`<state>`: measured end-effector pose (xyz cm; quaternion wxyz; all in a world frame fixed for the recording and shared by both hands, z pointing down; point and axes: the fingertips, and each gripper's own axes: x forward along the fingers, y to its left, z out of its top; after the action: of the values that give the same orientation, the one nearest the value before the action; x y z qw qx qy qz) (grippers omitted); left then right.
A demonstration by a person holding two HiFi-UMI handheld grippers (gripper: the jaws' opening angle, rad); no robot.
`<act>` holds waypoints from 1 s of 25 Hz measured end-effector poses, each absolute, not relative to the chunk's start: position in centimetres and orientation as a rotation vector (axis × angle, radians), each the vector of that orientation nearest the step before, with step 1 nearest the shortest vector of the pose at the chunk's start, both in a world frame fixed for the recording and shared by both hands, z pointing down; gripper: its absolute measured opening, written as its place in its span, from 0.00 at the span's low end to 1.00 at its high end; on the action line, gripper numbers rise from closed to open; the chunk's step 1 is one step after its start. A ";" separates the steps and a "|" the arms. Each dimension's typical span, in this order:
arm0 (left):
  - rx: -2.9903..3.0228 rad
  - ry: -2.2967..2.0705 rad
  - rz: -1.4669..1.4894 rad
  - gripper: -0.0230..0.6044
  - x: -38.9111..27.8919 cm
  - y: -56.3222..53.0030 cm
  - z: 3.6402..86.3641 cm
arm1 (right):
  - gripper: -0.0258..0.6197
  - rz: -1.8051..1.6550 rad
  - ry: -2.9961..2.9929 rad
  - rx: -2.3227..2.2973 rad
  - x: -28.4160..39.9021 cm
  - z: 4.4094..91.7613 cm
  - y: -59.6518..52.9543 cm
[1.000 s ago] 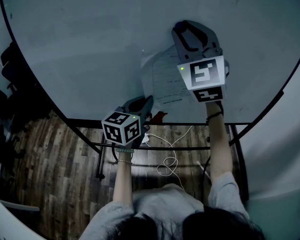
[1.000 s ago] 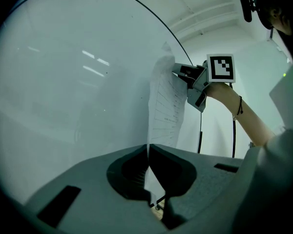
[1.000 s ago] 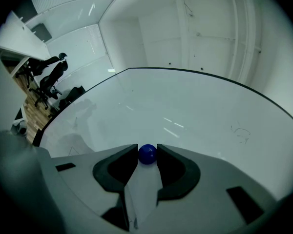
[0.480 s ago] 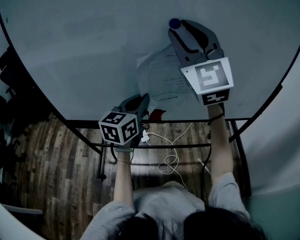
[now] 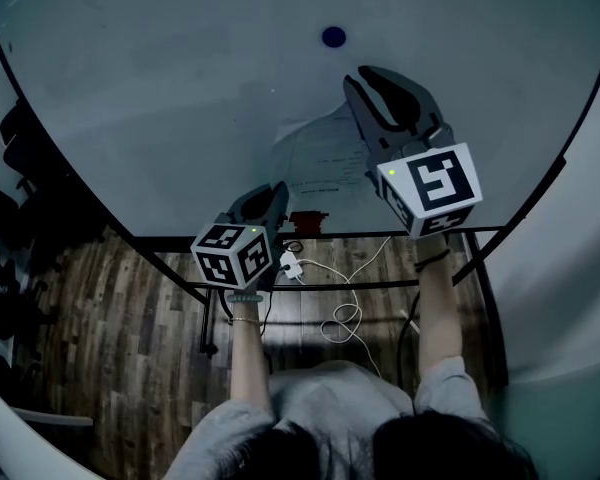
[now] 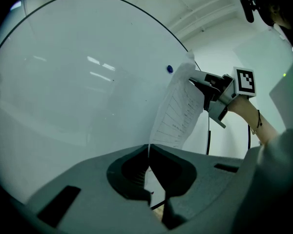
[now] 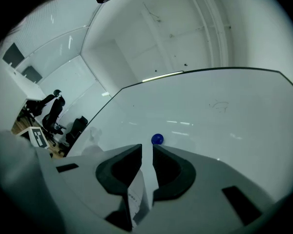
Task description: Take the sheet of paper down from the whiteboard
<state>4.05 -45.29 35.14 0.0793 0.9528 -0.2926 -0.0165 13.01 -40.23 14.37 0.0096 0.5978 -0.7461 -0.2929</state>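
So the sheet of paper (image 6: 178, 111) is basically off the whiteboard (image 5: 160, 88) at this point. It stands out from the board between the two tongs, and the blue magnet (image 7: 157, 139) sits alone on bare board just above the sheet's top edge, not pinning anything.

The left gripper (image 6: 149, 149) is clamped tight on the bottom edge. In its own view the tips meet with the paper coming straight up out of the seam. My guess is it's held low so the sheet can't swing or curl once the top is free. A loose page flops the moment one end lets go.

The right gripper (image 7: 146, 150) is up at the top edge, pointing slightly up at the board. Its jaws have just been closing and are narrow now. The sheet runs between them, further back than the tips, but a slit of board shows between the tips, so I don't think the pads are biting yet. From the left gripper view the top corner does look tucked into that tong.

Having a tong at each end makes sense to me — it keeps the page stretched and flat. I'd say the task is nearly done. What's left is to pinch the top properly and carry it clear — if the top slips, the sheet folds over the lower tong.
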 end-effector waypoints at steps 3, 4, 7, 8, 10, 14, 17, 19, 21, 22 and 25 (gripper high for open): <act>2.836 -0.895 -0.048 0.05 4.0 -45.2 35.6 | 0.12 -0.863 -2.390 1.853 13.3 15.6 -39.4; 2.829 -0.903 -0.044 0.05 3.9 -45.1 35.8 | 0.11 -0.850 -2.398 1.847 13.4 16.0 -39.3; 2.815 -0.937 -0.031 0.05 3.9 -44.9 36.2 | 0.08 -0.798 -2.418 1.846 14.0 17.1 -39.0; 2.812 -0.948 -0.032 0.05 3.9 -44.8 36.3 | 0.07 -0.778 -2.426 1.852 14.3 17.4 -38.8; 2.808 -0.972 -0.041 0.05 4.0 -44.3 36.4 | 0.06 -0.748 -2.441 1.859 14.8 18.0 -38.3; 2.801 -1.008 -0.053 0.05 4.3 -43.1 36.5 | 0.04 -0.709 -2.464 1.873 15.6 18.8 -37.0; 2.791 -1.029 -0.056 0.05 4.2 -42.1 36.6 | 0.04 -0.680 -2.472 1.893 16.1 19.4 -35.8; 2.782 -1.044 -0.051 0.05 4.2 -41.4 37.0 | 0.04 -0.655 -2.485 1.898 16.4 20.0 -34.9; 2.767 -1.061 -0.048 0.05 4.1 -40.6 37.4 | 0.04 -0.635 -2.504 1.889 16.5 20.6 -33.9; 2.759 -1.069 -0.045 0.05 4.0 -40.3 37.6 | 0.04 -0.622 -2.511 1.886 16.5 20.9 -33.5; 2.739 -1.092 -0.027 0.05 3.6 -39.1 38.1 | 0.04 -0.571 -2.535 1.884 16.6 21.9 -32.2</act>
<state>3.65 -39.05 38.13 0.0963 0.9246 -0.3685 -0.0093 16.58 -32.19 21.85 -0.0339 0.5866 -0.7894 -0.1779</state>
